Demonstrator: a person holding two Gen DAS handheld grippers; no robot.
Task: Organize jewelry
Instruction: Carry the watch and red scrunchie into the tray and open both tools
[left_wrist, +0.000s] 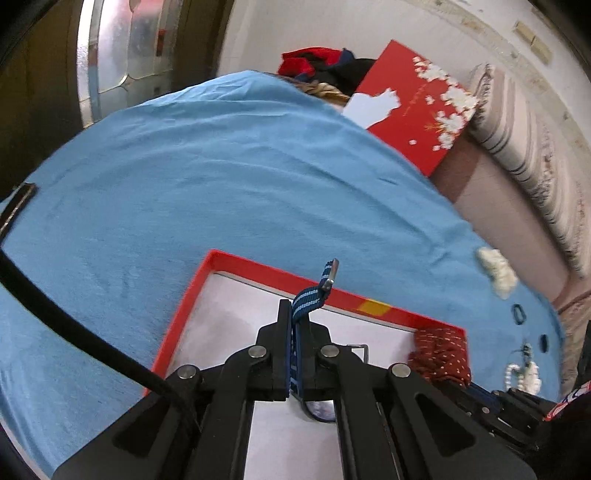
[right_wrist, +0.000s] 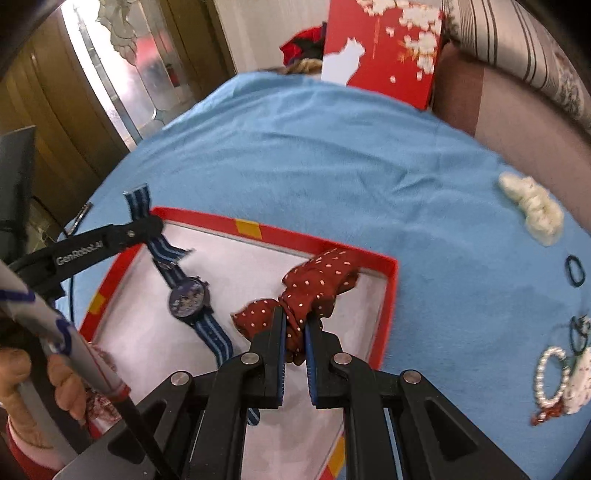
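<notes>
Red cardboard walls frame the open box on the blue cloth, and both items are already over its white floor. The left gripper is clenched on the striped strap of the watch, whose dial lies on the floor left of centre with the strap end poking up past the far wall; the right gripper is clamped on the dotted maroon scrunchie, draped against the far right corner. To finish well, I would lower each piece until its weight rests inside, then let go gently — the strap should be laid flat so it does not spring over the rim, and the scrunchie nudged off the wall. Whether it already touches the floor is hard to tell. Still outside, on the right, are a white scrunchie, a black hair tie and a pearl bracelet — next in line, probably
</notes>
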